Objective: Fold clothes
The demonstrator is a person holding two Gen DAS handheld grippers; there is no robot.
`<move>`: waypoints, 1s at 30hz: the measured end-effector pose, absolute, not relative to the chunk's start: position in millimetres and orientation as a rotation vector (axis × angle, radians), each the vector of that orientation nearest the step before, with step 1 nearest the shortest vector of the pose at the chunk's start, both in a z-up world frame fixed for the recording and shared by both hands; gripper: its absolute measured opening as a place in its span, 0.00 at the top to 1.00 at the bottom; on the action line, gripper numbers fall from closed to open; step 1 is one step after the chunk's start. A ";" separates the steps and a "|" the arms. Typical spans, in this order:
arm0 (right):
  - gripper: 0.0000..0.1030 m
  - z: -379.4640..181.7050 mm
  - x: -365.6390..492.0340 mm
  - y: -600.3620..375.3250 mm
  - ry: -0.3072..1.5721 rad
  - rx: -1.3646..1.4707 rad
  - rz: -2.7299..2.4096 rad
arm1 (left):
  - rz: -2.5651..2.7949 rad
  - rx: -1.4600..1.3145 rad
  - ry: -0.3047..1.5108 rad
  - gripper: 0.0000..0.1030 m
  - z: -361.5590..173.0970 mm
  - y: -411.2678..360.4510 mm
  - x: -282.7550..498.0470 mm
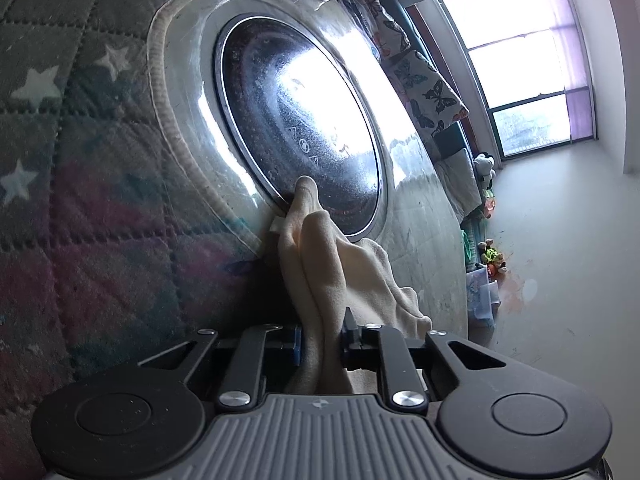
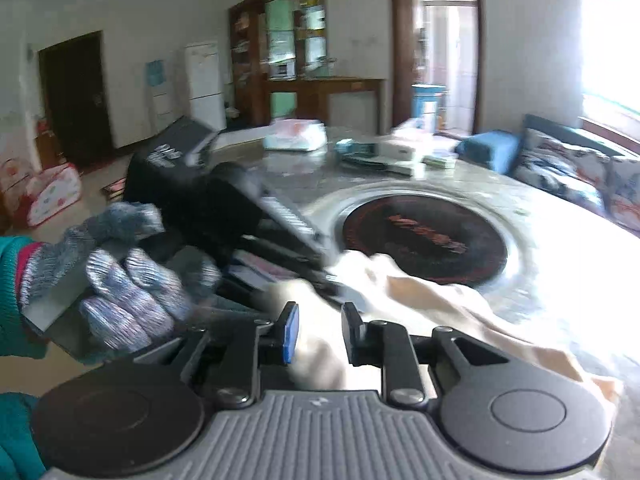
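The cream garment (image 1: pixel 336 280) looks like soft, matt fleecy cloth. The round cooktop (image 1: pixel 304 128) is glossy dark glass, ringed by shiny metal. The quilted cover (image 1: pixel 80 160) is stitched fabric.

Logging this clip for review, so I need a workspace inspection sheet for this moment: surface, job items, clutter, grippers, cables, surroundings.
Surface: marble-look table with a round dark glass cooktop set in a metal ring.
Job's things: cream garment, bunched, lying on the table beside the cooktop.
Clutter: tissue pack, boxes and papers at the table's far end.
Grippers: left gripper shut on the cream garment; right gripper has cloth between its jaws, with a gap showing, so grip cannot be told. A gloved hand holds the left gripper.
Cables: nothing seen.
Surroundings: star-print quilt, butterfly cushions, window, white fridge, wooden shelving.
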State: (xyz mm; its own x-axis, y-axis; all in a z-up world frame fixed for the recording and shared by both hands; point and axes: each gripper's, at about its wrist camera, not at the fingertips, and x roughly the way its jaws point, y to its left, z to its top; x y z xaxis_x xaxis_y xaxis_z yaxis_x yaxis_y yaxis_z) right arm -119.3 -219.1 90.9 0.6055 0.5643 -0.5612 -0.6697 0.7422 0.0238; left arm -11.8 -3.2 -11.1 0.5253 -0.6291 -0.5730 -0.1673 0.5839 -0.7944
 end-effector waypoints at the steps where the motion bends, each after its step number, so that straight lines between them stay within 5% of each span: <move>1: 0.79 91.5 -118.9 -227.8 0.577 -0.190 0.683 | -0.329 -0.929 1.007 0.82 -10.2 -4.6 -12.9; 19: 0.67 43.7 -71.3 -366.7 0.701 0.148 0.157 | -0.301 -0.768 0.999 0.82 4.1 -23.5 -11.3; 21: 0.69 43.7 -73.1 -368.4 0.700 0.169 0.175 | -0.295 -0.735 0.995 0.82 7.0 -27.0 -11.4; 24: 0.87 43.7 -74.6 -365.7 0.691 0.169 0.201 | -0.292 -0.668 0.978 0.82 14.4 -35.0 -10.6; 30: 0.91 58.7 -87.4 -371.5 0.624 0.206 0.194 | -0.339 -0.539 0.922 0.85 39.5 -58.2 -5.5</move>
